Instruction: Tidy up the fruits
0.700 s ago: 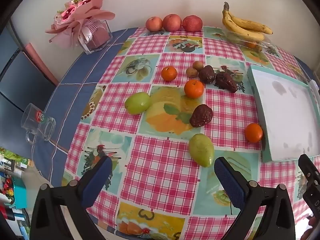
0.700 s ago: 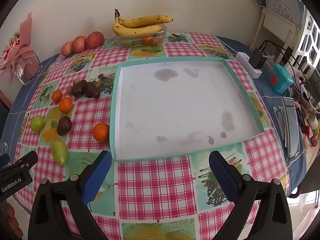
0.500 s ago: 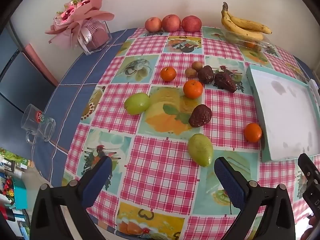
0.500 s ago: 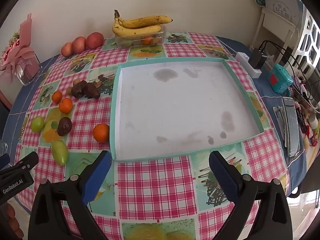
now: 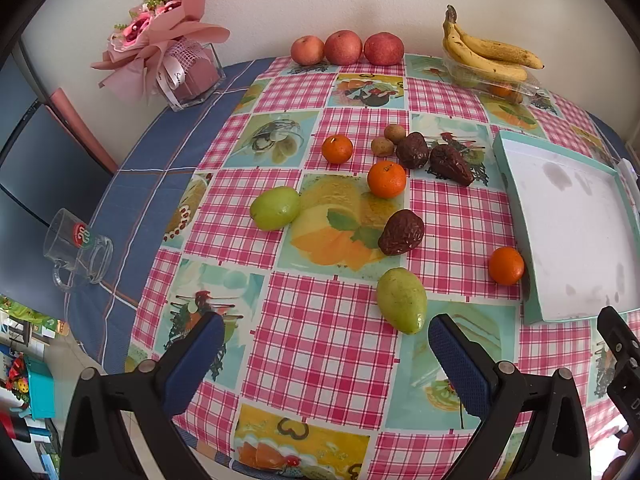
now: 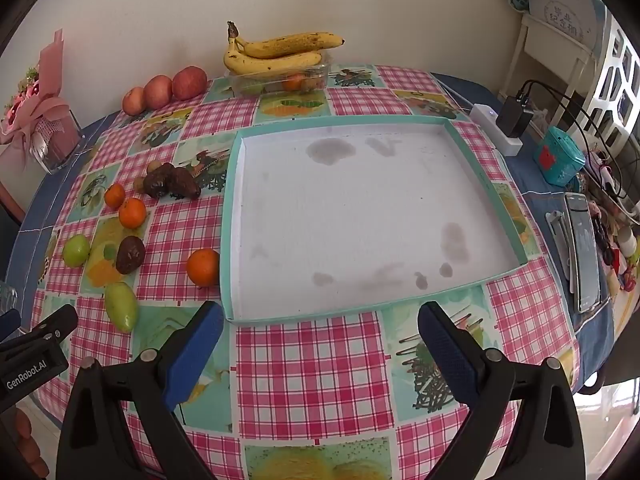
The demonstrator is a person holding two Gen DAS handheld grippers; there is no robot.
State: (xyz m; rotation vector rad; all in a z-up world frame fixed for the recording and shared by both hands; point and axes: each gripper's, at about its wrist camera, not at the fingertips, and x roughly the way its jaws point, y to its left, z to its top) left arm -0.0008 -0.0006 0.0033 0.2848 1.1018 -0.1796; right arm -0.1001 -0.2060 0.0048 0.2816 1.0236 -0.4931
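We see both hand-held grippers spread wide, nothing between the blue ribbed pads: left hand-held gripper (image 5: pixel 322 344) low centre of the left wrist view, right hand-held gripper (image 6: pixel 320 336) low centre of the right wrist view. The surface (image 5: pixel 320 340) carries a glossy pink-check cloth with fruit prints. Nearest to the left hand-held gripper is a smooth green mango (image 5: pixel 401 300), oval, long axis running upper left to lower right, narrower tip toward the lower right, just above the right pad. A second green mango (image 5: pixel 275 207), rounder, lies centre left, long axis roughly horizontal. A wrinkled dark brown fruit (image 5: pixel 401 232) sits between them, pointed end up-right. Two more wrinkled dark fruits (image 5: pixel 436 158) sit upper centre, touching or nearly so, with two small tan round fruits (image 5: pixel 388 140) just left of them. Three smooth mandarins: one (image 5: pixel 337 148) upper centre, one (image 5: pixel 386 179) below it, one (image 5: pixel 506 265) against the left wall of the tray (image 6: pixel 230 216). The tray is shallow, square, teal-rimmed cardboard with a stained white floor, filling the centre of the right wrist view. Three red apples (image 5: pixel 346 48) line up at the top edge; spotted bananas (image 5: pixel 486 54) lie on a clear plastic box at upper right, stems pointing upper left.
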